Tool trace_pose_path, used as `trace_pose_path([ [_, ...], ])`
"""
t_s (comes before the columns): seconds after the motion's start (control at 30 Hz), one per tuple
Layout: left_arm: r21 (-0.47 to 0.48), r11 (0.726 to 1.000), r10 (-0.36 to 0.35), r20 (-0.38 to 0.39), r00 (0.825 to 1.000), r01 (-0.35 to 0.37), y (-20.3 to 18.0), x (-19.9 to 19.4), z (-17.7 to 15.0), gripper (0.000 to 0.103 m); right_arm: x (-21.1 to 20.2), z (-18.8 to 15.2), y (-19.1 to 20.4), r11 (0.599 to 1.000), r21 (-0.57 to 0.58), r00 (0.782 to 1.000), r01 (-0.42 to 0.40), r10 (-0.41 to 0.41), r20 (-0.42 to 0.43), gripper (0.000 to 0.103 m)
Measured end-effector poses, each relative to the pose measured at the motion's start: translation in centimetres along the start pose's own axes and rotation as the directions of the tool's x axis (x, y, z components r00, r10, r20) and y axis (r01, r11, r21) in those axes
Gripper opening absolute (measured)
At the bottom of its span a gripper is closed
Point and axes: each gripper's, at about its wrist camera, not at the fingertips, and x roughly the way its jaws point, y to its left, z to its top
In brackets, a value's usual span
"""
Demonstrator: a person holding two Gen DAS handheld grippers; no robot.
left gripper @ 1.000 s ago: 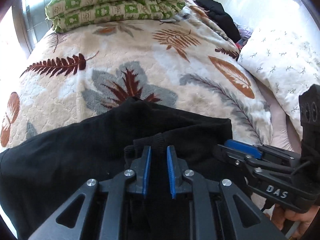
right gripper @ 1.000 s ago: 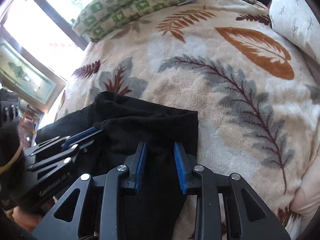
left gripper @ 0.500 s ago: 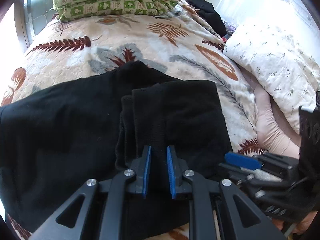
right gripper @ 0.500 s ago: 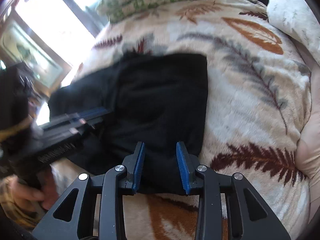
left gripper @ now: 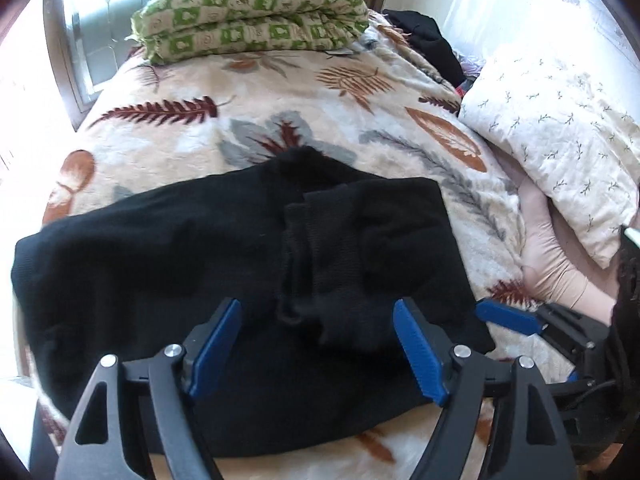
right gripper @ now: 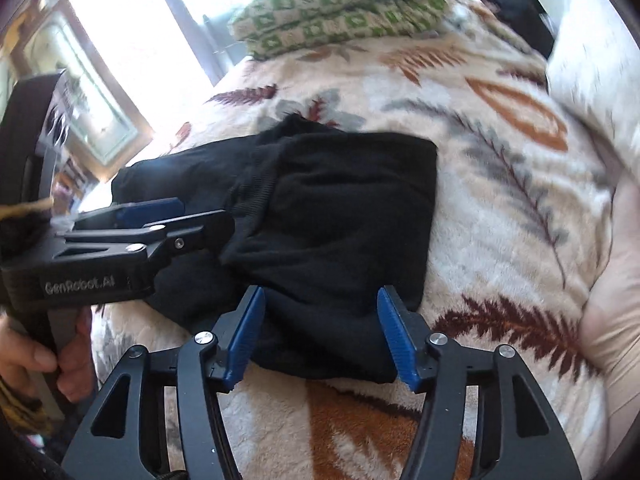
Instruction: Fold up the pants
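Black pants (left gripper: 248, 264) lie folded on a cream blanket (left gripper: 256, 120) printed with rust, grey and maroon leaves. The right part of the pants is doubled over, its ribbed edge running down the middle of the pile. The left gripper (left gripper: 316, 350) hovers at the pants' near edge, its blue-padded fingers spread wide with nothing between them. The right gripper (right gripper: 322, 330) hovers at the pants' near right corner, also spread wide and holding nothing. Beyond the pants, at the blanket's far end, rests a folded green and cream checked quilt (left gripper: 252, 24). To the right of the pants lies a white pillow (left gripper: 560, 128) with small sprig marks.
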Motion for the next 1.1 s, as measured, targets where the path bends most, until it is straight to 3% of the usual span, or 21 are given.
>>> trace_pose_path([
  [0.1,0.009,0.999,0.042,-0.004,0.999,-0.042,0.8,-0.7,-0.2,0.085,-0.5,0.0,1.4,0.999,-0.041,1.000,-0.008,0.008,0.019,0.073],
  [0.3,-0.002,0.996,0.091,0.000,0.996,-0.091,2.7,-1.6,-0.8,0.091,-0.4,-0.6,3.3,0.996,-0.090,1.000,0.006,-0.005,0.010,0.079],
  [0.47,-0.013,0.996,0.085,-0.001,0.996,-0.085,4.8,-2.6,-0.8,0.098,-0.5,-0.8,4.6,0.991,-0.129,1.000,0.024,-0.022,0.018,0.084],
  [0.77,-0.113,0.989,0.095,0.004,0.995,-0.094,11.1,-4.8,-1.0,0.099,-0.2,-0.8,8.5,0.975,-0.221,1.000,-0.018,0.022,0.016,0.084],
  [1.1,-0.145,0.983,0.114,0.011,0.993,-0.111,16.0,-6.0,-0.6,0.099,0.7,0.1,12.4,0.947,-0.314,0.998,-0.065,0.070,0.005,0.084],
])
